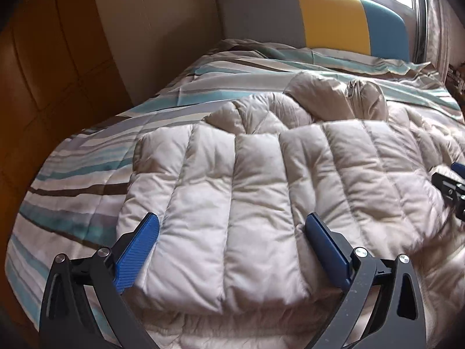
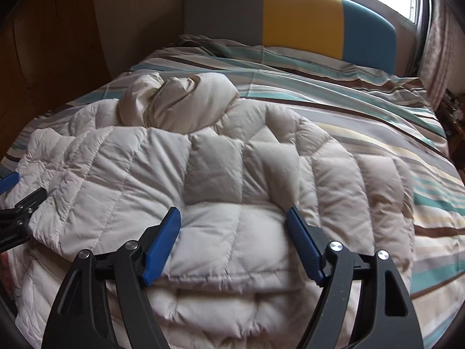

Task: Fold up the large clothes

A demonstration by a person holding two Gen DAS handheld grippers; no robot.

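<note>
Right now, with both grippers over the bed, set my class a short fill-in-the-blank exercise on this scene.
1. The puffy beige jacket lies on a ____ bedspread.
2. The left gripper and the right gripper both have their jaws ____.
3. The middle panel of the headboard is coloured ____.
4. The pads on the grippers are coloured ____.

Missing words: striped; open; yellow; blue
</note>
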